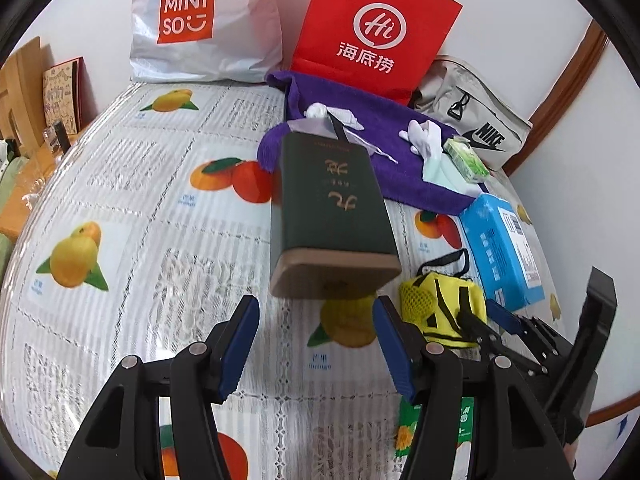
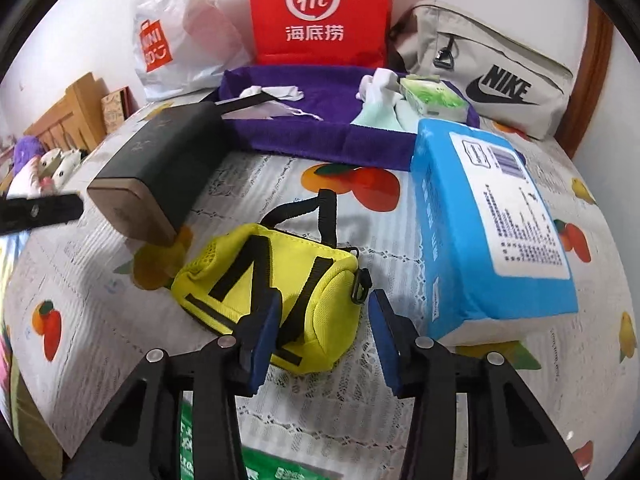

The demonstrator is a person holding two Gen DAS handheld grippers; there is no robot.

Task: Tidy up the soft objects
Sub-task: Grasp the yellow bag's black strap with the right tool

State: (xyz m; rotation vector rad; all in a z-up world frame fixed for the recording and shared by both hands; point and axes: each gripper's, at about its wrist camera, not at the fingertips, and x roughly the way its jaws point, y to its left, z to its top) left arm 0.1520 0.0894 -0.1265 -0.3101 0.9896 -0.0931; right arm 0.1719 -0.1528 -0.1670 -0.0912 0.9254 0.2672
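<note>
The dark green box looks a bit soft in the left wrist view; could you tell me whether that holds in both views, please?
Left wrist view: the dark green box is smeared along its near end, while the red bag stays crisp. Right wrist view: the box is also soft; the yellow pouch is sharp. Both bend straight lines at the edges.

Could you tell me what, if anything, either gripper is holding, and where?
Nothing: the right hand-held gripper straddles the yellow pouch near its end, unclamped.
</note>
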